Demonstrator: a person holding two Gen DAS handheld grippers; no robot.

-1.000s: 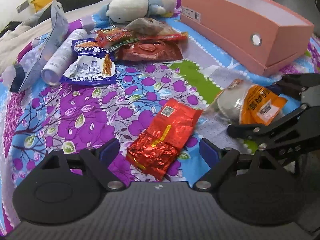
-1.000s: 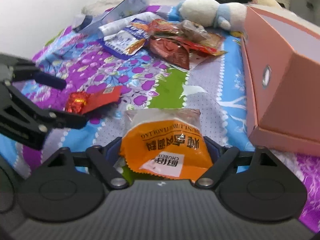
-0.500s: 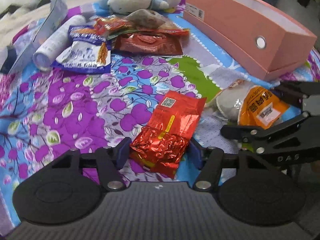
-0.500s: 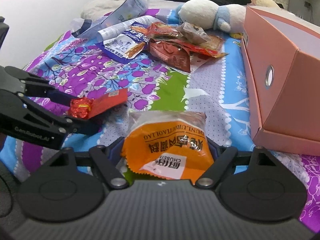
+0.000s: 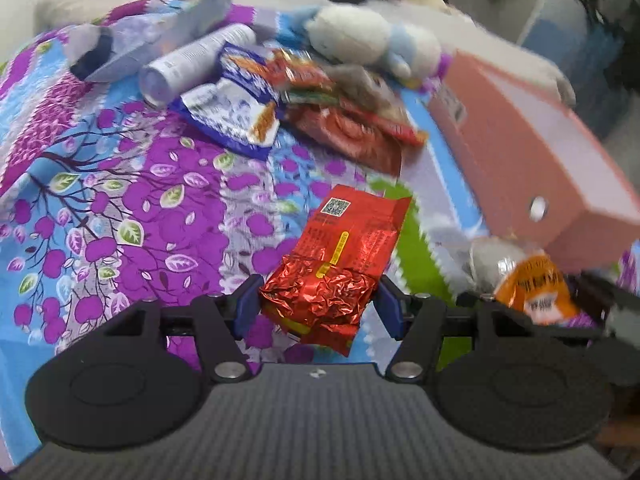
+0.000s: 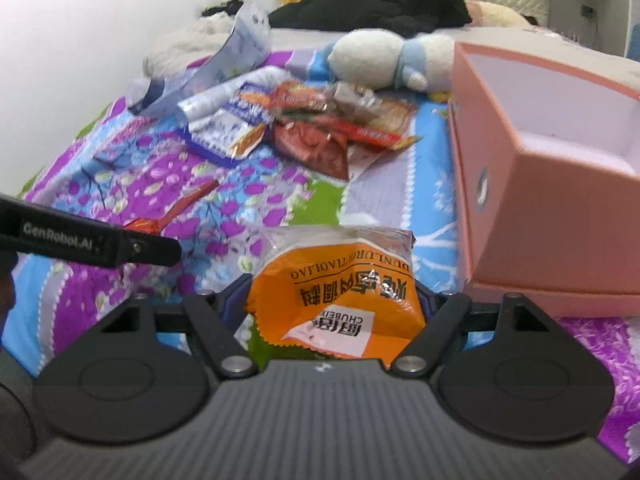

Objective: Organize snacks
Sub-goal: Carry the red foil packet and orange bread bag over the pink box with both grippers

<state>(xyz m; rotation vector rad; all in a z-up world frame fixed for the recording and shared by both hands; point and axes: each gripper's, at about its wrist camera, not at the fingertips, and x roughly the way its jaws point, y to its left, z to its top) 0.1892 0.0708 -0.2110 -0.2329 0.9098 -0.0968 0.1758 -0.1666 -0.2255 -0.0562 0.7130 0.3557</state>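
Observation:
My left gripper (image 5: 318,304) is shut on a red foil snack packet (image 5: 340,256) and holds it above the flowered bedspread (image 5: 120,208). My right gripper (image 6: 334,300) is shut on an orange and clear snack bag (image 6: 340,284), also lifted; the bag shows at the right of the left wrist view (image 5: 532,284). The open pink box (image 6: 560,184) stands to the right, its inside looks bare. A pile of other snack packets (image 6: 304,128) lies further back on the bed.
A white and blue plush toy (image 6: 392,60) lies behind the pile. A white cylinder bottle (image 5: 196,64) and a grey pouch (image 5: 192,28) lie at the back left. Dark clothes (image 6: 376,4) sit at the head of the bed. A white wall runs along the left.
My left gripper closed on the red foil packet and lifted it. Both grippers have risen with their packets, so the open top of the pink box now shows.

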